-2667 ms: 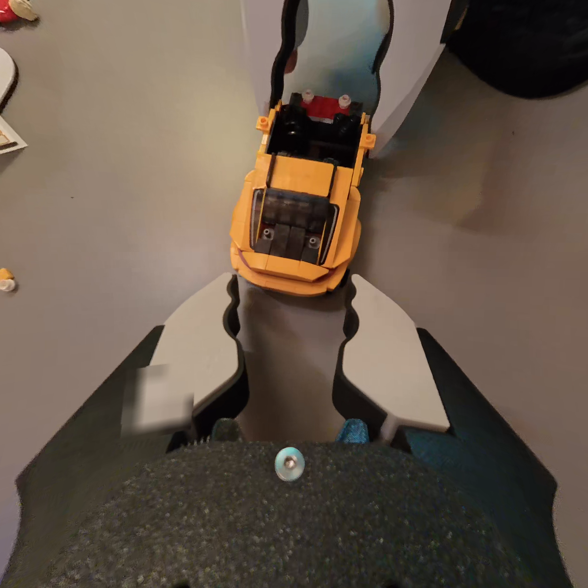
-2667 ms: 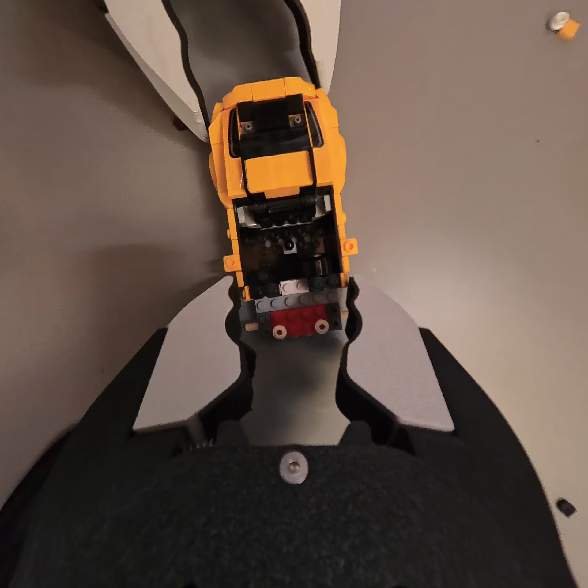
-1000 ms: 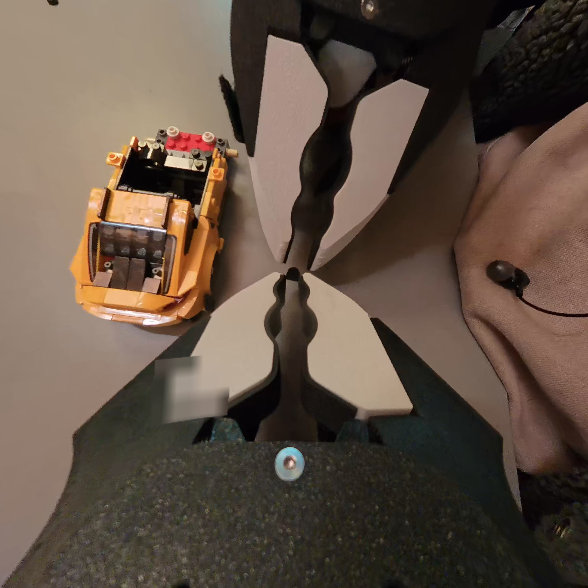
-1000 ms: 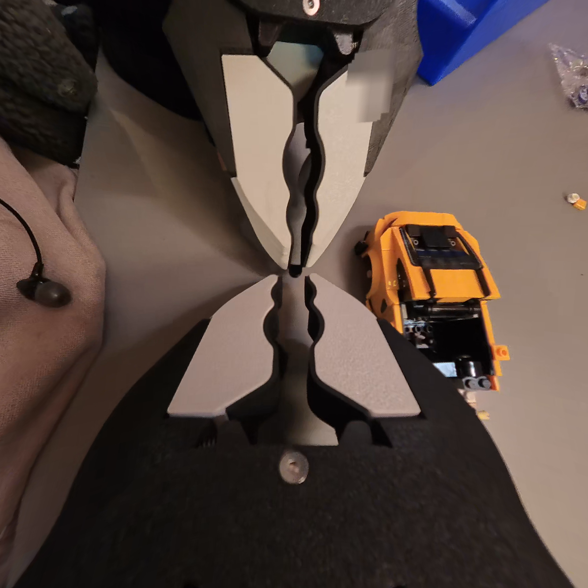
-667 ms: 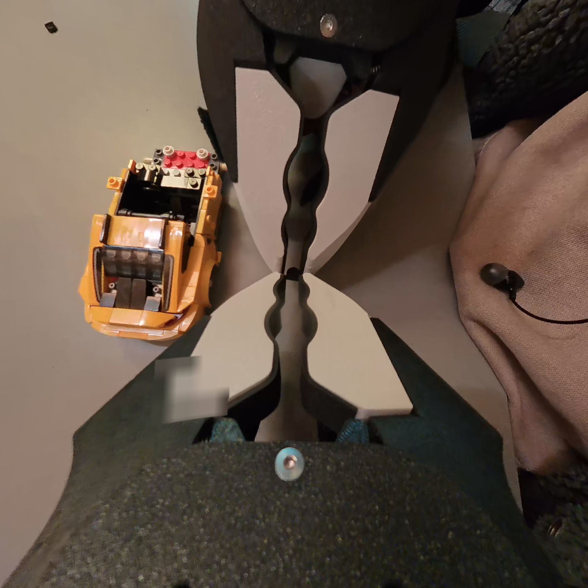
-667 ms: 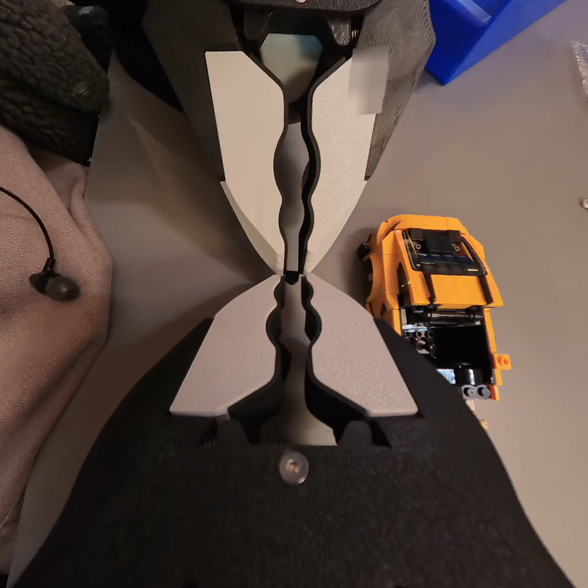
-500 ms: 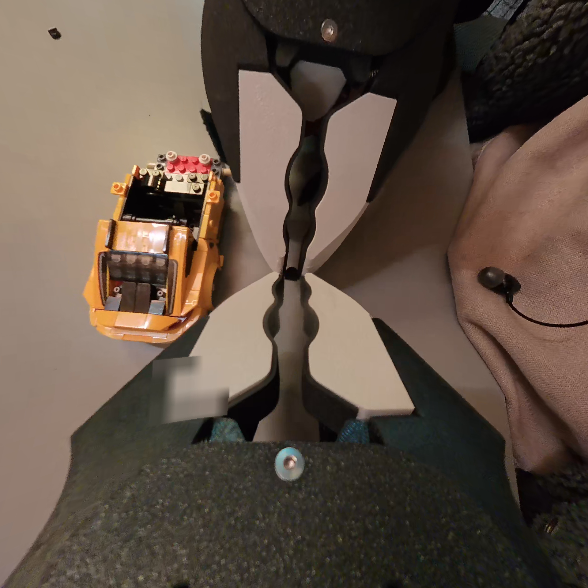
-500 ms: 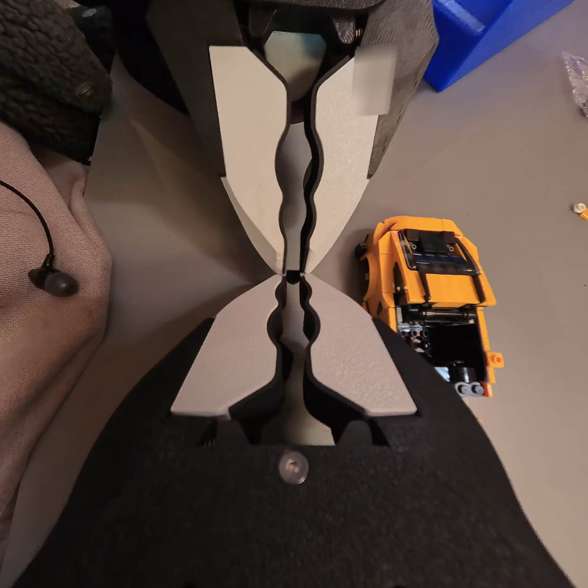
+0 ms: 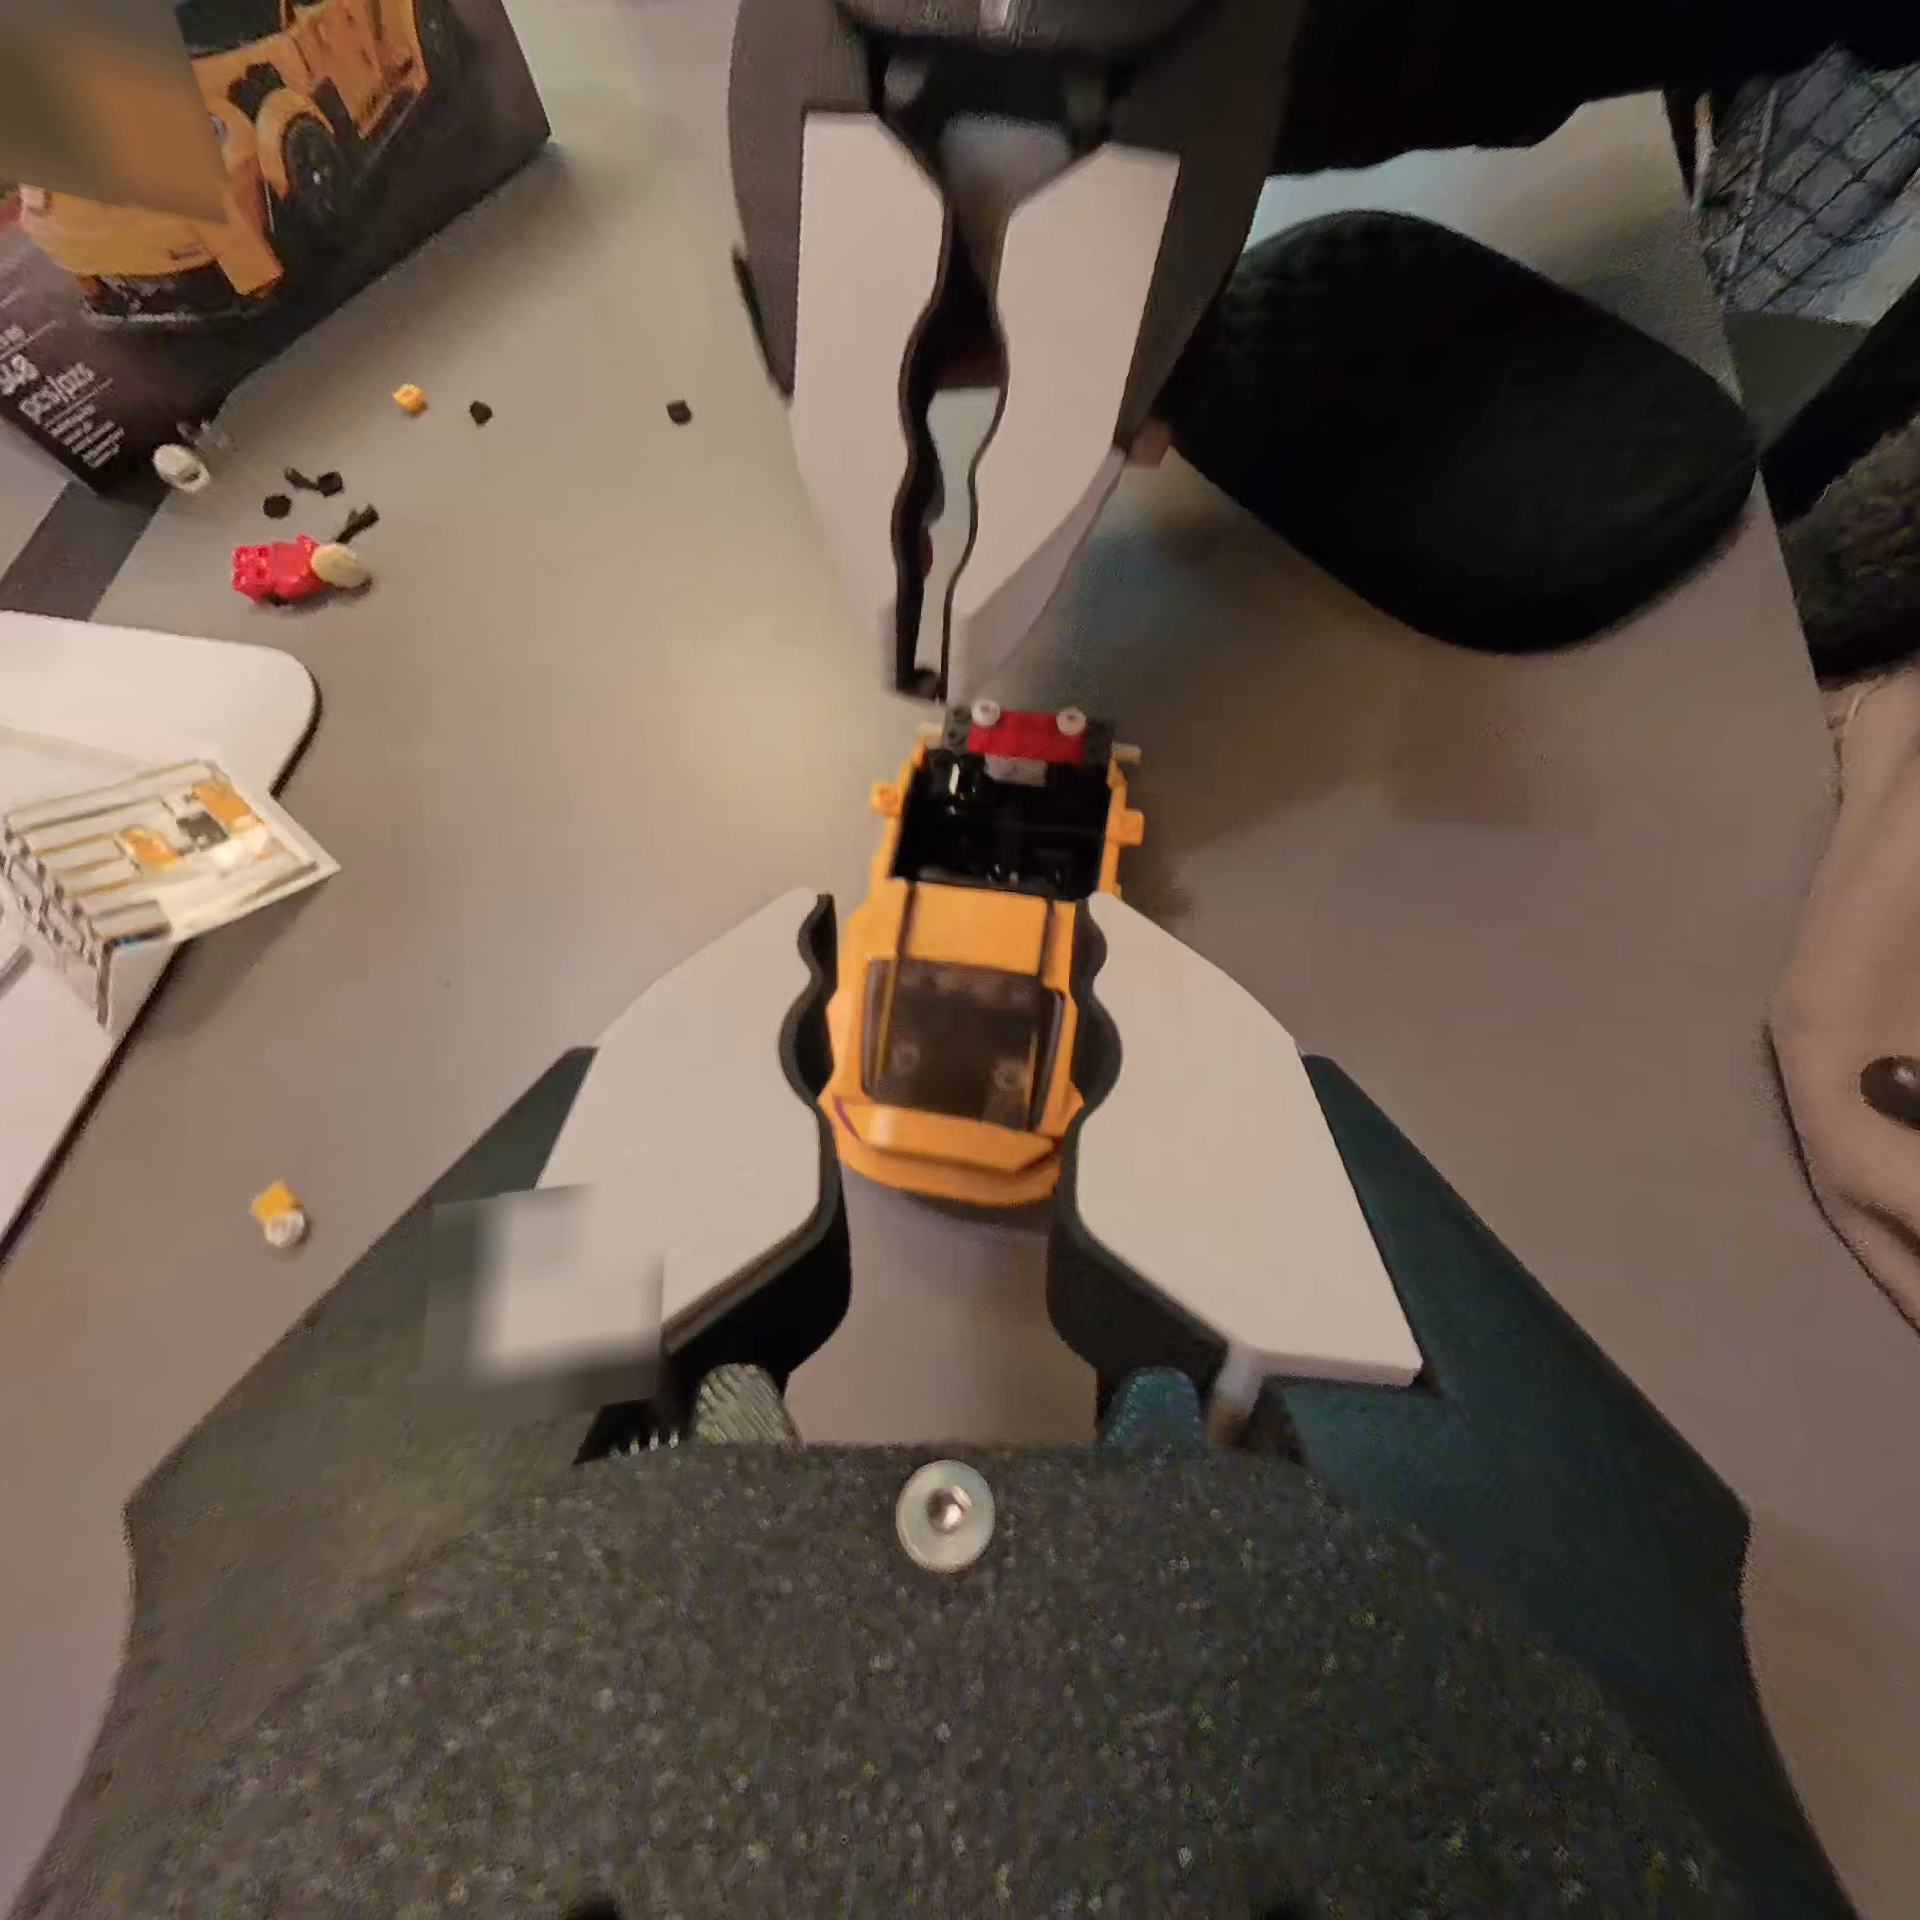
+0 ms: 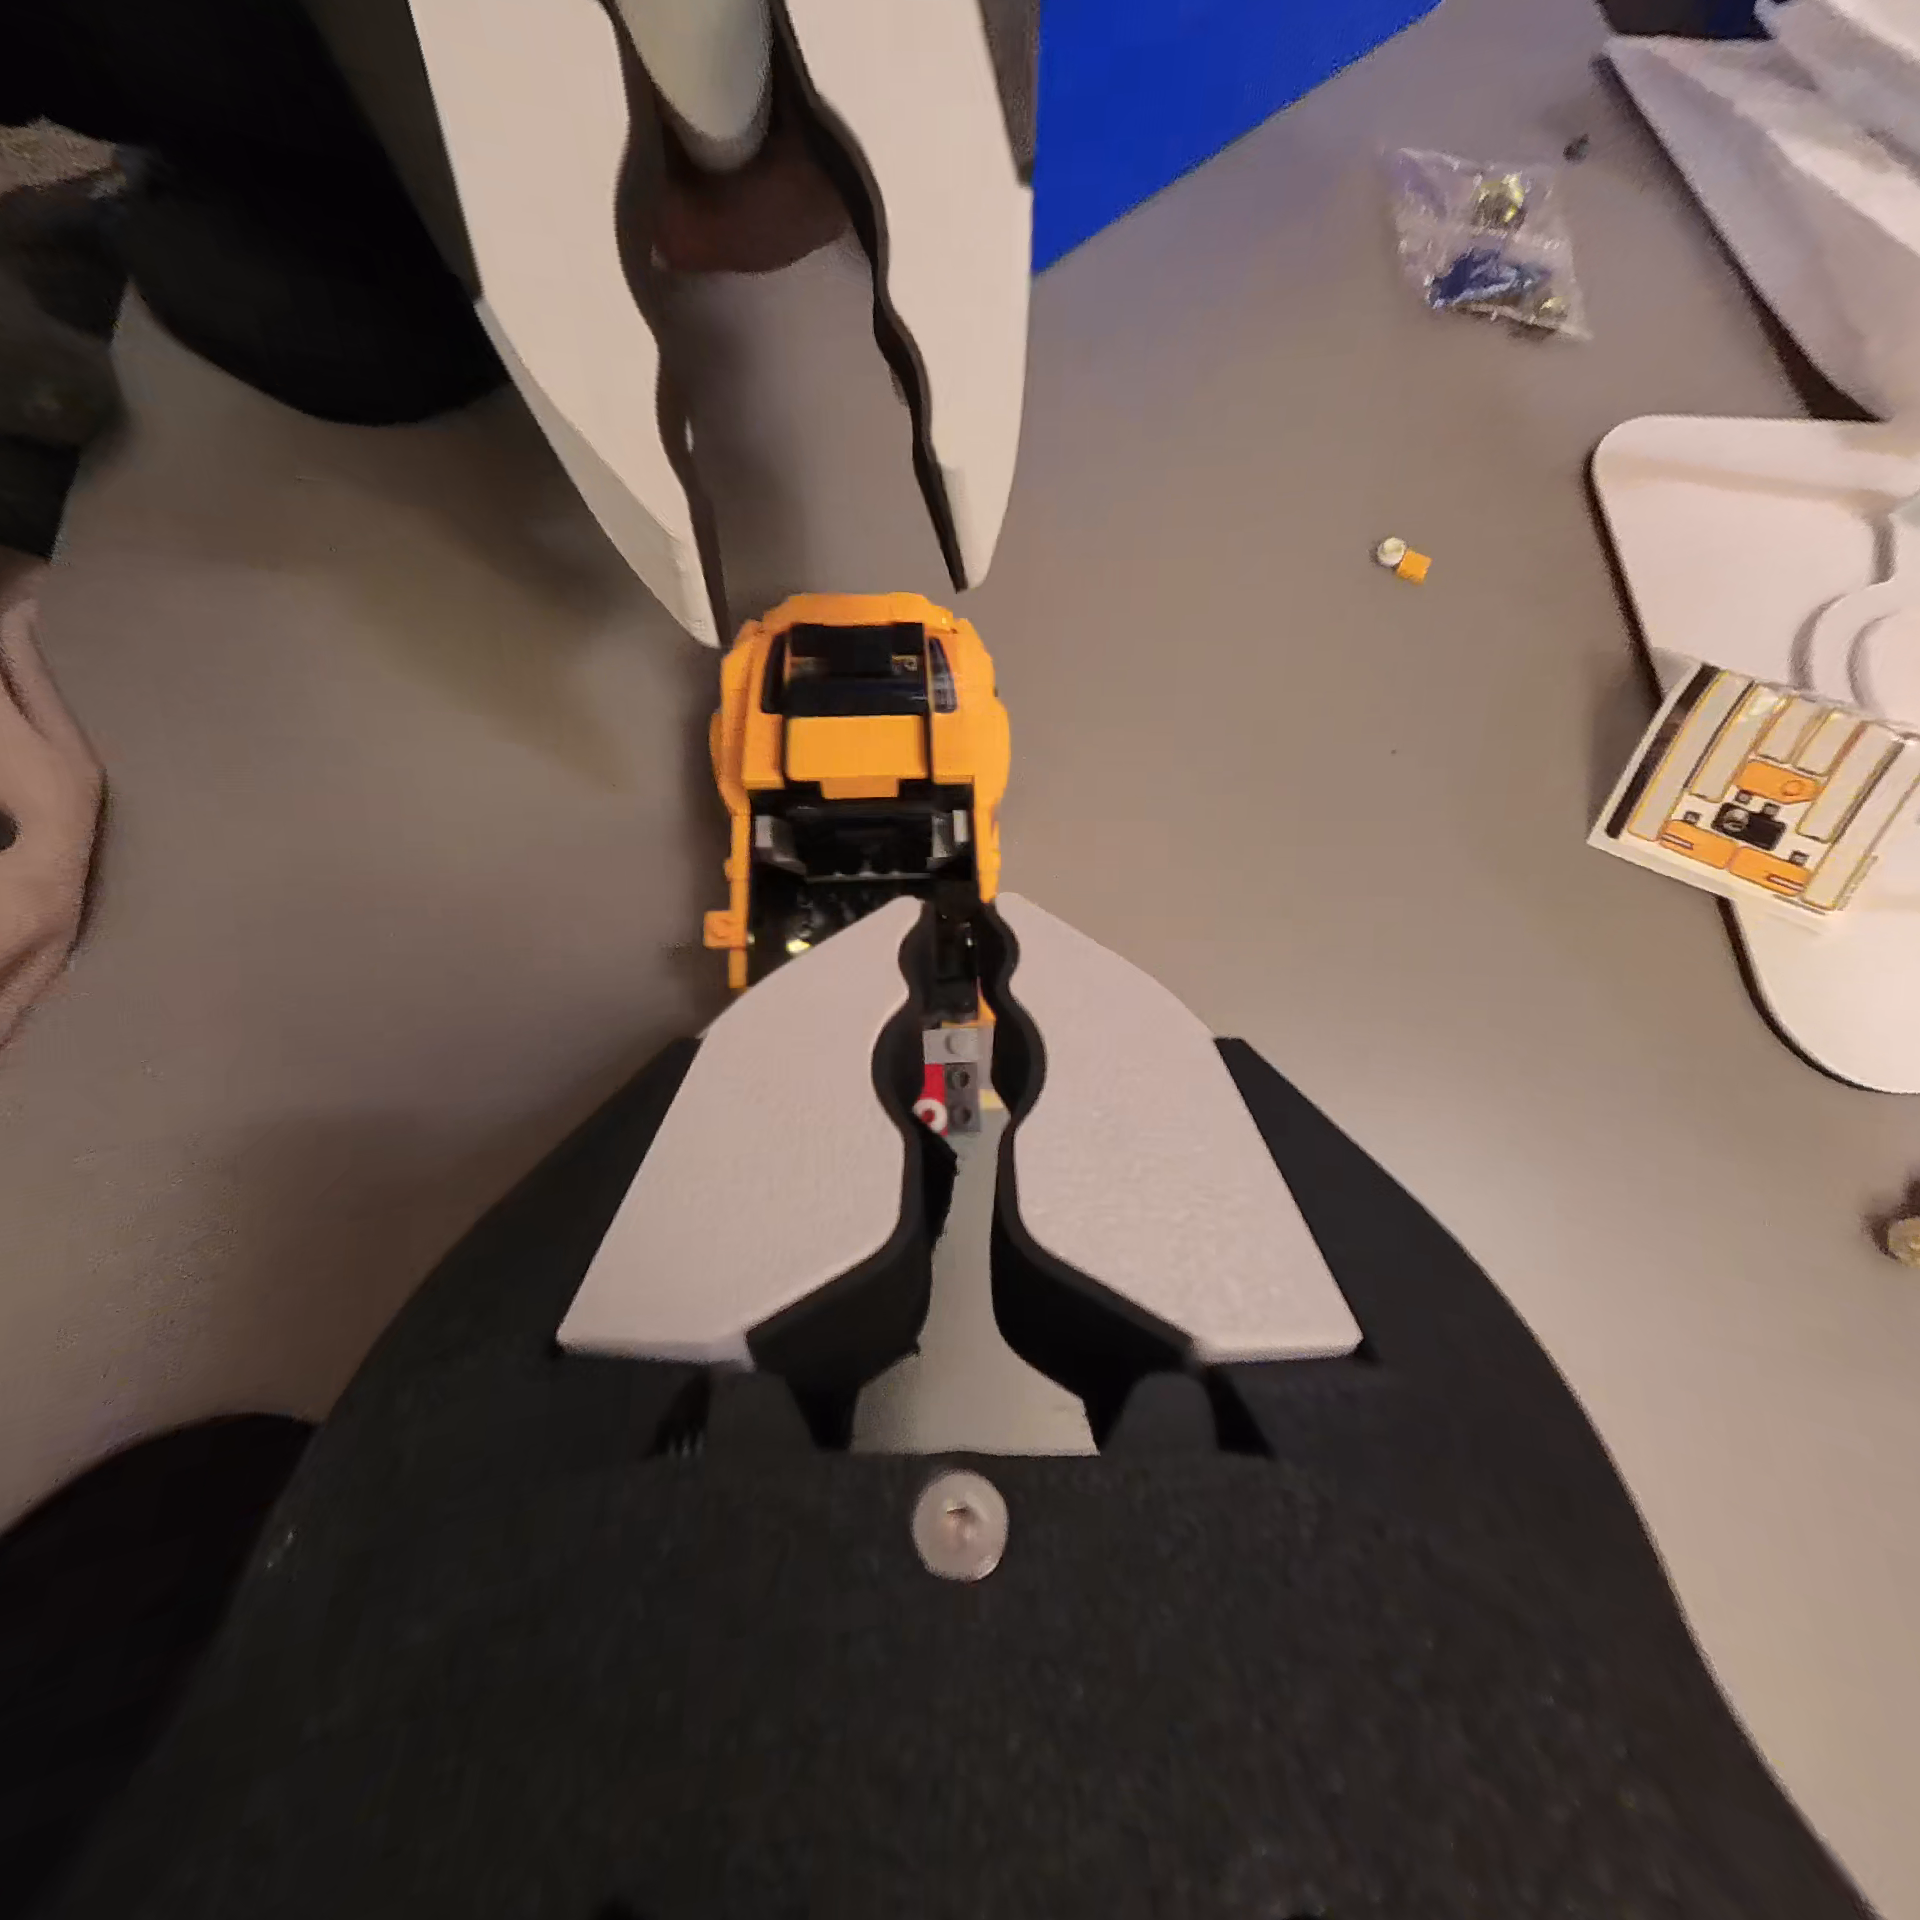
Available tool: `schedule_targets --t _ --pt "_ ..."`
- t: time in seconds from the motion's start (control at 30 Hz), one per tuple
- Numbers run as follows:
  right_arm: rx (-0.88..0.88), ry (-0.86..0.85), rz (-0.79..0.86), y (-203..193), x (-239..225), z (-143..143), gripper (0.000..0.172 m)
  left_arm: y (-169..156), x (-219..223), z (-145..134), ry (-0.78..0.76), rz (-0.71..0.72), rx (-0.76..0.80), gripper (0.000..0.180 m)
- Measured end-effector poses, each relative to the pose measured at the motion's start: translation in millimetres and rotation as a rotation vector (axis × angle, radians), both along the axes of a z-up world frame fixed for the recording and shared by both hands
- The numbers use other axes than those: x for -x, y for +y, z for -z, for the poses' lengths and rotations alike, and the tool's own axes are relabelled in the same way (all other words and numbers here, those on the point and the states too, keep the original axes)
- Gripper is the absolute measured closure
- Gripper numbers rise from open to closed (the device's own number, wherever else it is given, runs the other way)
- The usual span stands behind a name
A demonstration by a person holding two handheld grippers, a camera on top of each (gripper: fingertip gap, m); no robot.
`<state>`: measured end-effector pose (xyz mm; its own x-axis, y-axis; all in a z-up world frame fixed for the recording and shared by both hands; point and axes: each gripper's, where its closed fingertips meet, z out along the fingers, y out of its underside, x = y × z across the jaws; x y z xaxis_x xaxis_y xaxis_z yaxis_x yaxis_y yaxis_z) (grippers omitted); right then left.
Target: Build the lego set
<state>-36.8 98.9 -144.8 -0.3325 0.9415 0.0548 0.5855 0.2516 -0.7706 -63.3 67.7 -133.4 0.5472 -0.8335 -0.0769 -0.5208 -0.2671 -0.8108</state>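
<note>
Car: I see an orange brick-built toy car (image 9: 971, 997), upright on its wheels on the grey worktop (image 9: 582, 727), away from its edges.
Cabin: roofless, black interior exposed.
Windscreen: dark, smoky.
Rear: red brick with two pale studs.

You see an orange toy car (image 9: 966, 1039) with a black interior and a red rear block, on a grey table (image 9: 582, 727). Your gripper fingers (image 9: 707, 1101) are light grey with black pads.
</note>
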Motion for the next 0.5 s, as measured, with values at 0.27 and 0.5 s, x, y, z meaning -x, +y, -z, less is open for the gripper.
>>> schedule_targets --t 0.27,0.5 --pt "0.093 -0.038 -0.052 4.3 9.5 16.6 0.165 28.9 -26.6 15.5 -0.088 0.111 0.235 0.131" --pt "0.160 -0.063 -0.061 4.3 8.7 21.4 0.164 33.4 -34.8 21.4 -0.031 0.160 0.247 0.146"
